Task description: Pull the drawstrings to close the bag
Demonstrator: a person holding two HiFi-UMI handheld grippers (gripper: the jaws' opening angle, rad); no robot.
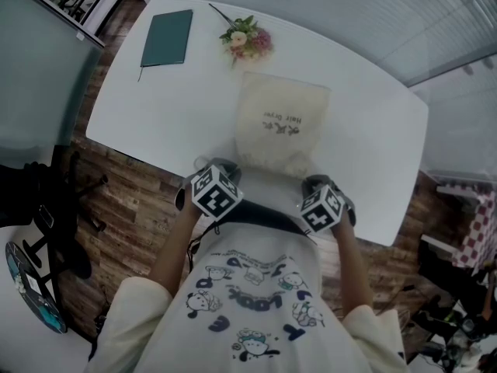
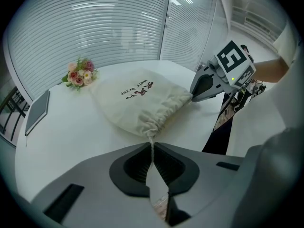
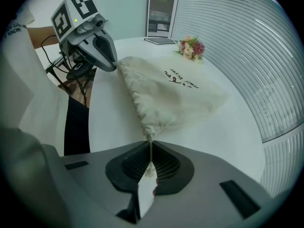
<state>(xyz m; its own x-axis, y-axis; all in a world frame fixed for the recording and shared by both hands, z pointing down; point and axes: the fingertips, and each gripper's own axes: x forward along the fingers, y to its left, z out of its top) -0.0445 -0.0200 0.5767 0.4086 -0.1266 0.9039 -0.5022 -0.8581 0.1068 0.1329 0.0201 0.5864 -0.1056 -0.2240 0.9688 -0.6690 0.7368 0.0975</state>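
Farther back — flowers (image 1: 247,41) and book (image 1: 167,39) behind bag (image 1: 281,127).

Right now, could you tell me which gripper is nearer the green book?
Left. The left gripper pinches the bag's drawstring on the green book's side; the right gripper, on the far side.

The cream bag (image 1: 281,127) on the worktop (image 1: 155,107) carries the one clear print — "Hair Dryer" in small dark letters, beside a line of brush-style characters too small to read. In the head view both lines stand upside down. The person's white shirt (image 1: 260,305) shows cartoon figures around big dark-blue letters — "LOOK", also upside down. Dark lettering on the sleeve (image 3: 13,25) in the right gripper view is cut off and cannot be read whole
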